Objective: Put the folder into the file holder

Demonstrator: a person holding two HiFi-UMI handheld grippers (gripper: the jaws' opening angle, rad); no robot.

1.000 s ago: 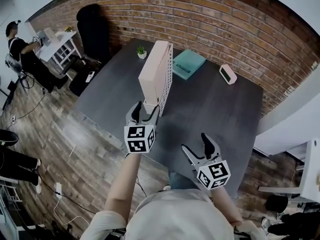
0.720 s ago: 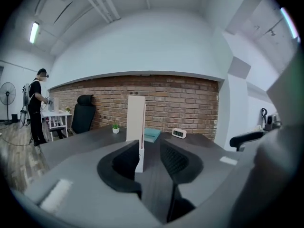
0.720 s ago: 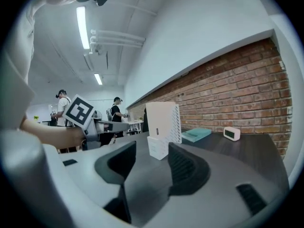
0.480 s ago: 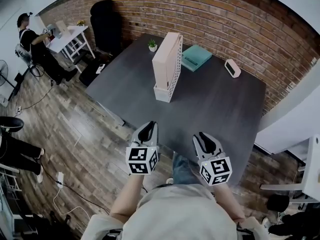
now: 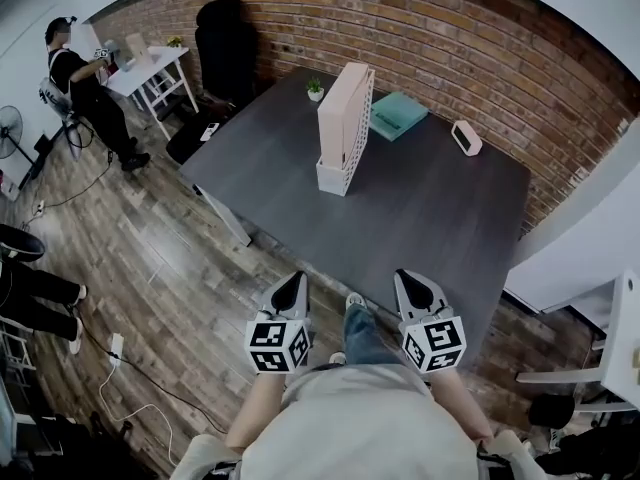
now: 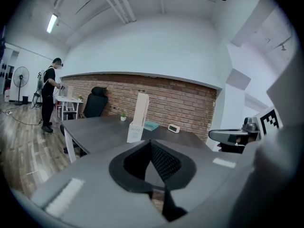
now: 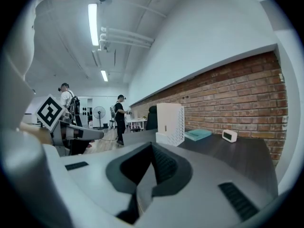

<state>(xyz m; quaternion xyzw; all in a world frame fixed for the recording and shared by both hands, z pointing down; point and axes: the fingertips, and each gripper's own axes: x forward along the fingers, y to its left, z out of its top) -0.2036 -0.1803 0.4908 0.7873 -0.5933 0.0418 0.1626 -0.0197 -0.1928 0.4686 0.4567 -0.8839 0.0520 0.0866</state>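
A white perforated file holder [image 5: 345, 128] stands upright on the dark table [image 5: 440, 218], seen also in the left gripper view [image 6: 137, 117] and the right gripper view [image 7: 170, 123]. A teal folder [image 5: 399, 115] lies flat on the table just beyond it, by the brick wall. Both grippers hang well back from the table's near edge, close to the person's body. My left gripper [image 5: 291, 286] is shut with nothing in it. My right gripper [image 5: 411, 286] is shut and empty too.
A small white clock [image 5: 466, 137] sits right of the folder and a small potted plant [image 5: 315, 88] at the far left corner. A black office chair [image 5: 228, 48] stands behind the table. A person [image 5: 85, 88] works at a white desk at far left.
Both grippers have pulled back from the table toward the body and their jaws have closed. The table now lies farther away in the head view.
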